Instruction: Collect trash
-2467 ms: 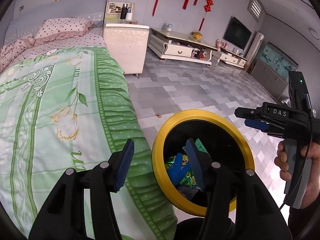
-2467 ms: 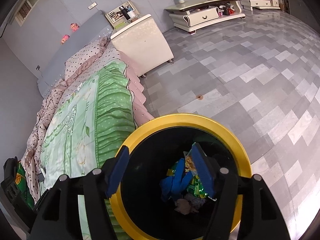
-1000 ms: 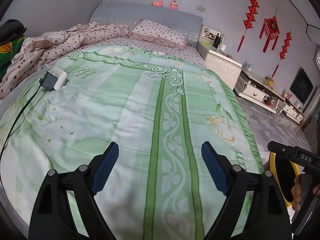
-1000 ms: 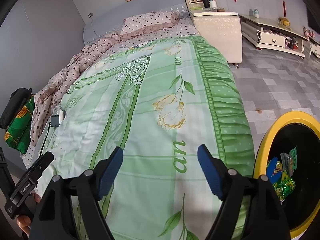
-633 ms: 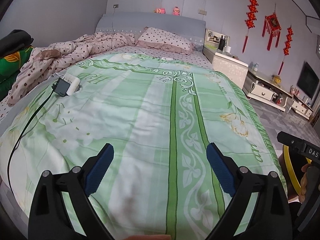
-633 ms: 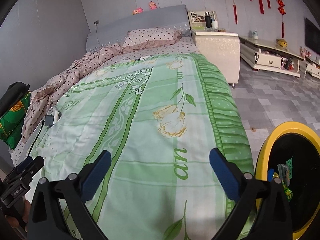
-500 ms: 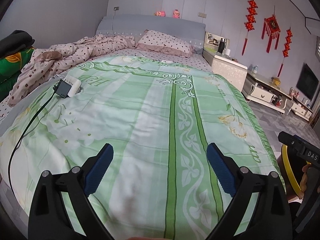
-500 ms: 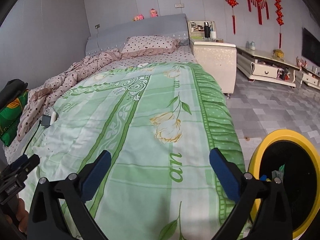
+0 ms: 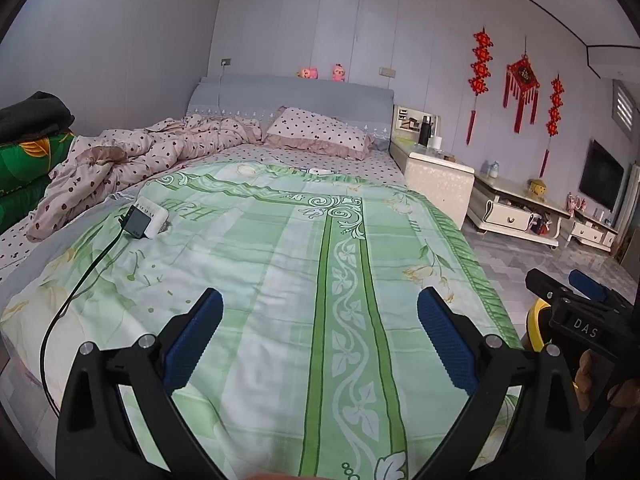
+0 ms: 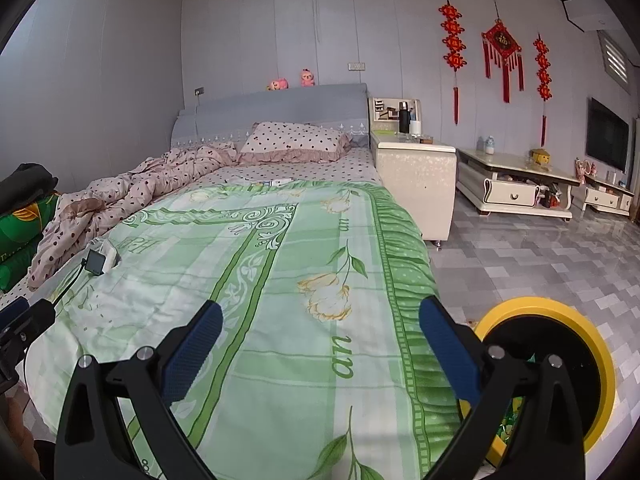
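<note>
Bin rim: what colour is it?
Yellow; the bin rim shows best in the right wrist view, beside the bed.

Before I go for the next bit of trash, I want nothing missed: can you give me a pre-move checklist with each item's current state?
1. Left gripper open, nothing between its fingers: ok.
2. Right gripper open, nothing between its fingers: ok.
3. Yellow-rimmed bin on the floor beside the bed, mouth unobstructed: ok.
4. Trash to pick visible on the green quilt: not ok, none shows.
5. Charger block and its black cable lie on the quilt's left side; clear of both grippers: ok.
6. Small white items near the pillow, trash or not: cannot tell.
</note>
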Motion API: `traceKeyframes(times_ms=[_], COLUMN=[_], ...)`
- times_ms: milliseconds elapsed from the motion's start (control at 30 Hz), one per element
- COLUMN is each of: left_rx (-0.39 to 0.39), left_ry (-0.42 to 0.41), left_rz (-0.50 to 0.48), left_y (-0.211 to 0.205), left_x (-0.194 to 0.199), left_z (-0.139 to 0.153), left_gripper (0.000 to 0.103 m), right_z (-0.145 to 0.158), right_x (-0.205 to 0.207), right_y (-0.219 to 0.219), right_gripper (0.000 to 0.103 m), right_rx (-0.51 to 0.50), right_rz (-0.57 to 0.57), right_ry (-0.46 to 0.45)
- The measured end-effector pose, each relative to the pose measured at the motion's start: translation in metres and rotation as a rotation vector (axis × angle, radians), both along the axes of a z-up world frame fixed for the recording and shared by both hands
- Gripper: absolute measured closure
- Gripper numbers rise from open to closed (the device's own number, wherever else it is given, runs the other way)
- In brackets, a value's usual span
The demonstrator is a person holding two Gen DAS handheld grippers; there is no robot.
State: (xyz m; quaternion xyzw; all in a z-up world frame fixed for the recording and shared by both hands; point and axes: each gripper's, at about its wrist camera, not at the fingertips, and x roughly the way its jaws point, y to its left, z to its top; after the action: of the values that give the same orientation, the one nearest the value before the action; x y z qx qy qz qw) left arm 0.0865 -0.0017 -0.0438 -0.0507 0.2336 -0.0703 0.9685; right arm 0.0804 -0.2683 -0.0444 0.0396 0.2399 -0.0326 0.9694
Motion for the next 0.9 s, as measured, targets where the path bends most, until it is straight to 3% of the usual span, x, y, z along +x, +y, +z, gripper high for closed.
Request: traceKeyframes(times_ms=[400, 900], left_rx=[0.013, 0.015], left_ry=[-0.07, -0.106], left_rz=[-0.026, -0.041], left_y=[-0.021, -0.028], left_x=[-0.037, -0.054], left_z=[0.029, 0.041], left_gripper=[0.009, 0.008], right_z=[0.019, 0.024], right_x=[-0.029, -0.039], right_y=[-0.001, -0.004], right_gripper=[0.008, 0.008], right_rx=[-0.01, 0.017], right_rz=[-0.047, -0.049], right_ry=[-0.08, -0.076])
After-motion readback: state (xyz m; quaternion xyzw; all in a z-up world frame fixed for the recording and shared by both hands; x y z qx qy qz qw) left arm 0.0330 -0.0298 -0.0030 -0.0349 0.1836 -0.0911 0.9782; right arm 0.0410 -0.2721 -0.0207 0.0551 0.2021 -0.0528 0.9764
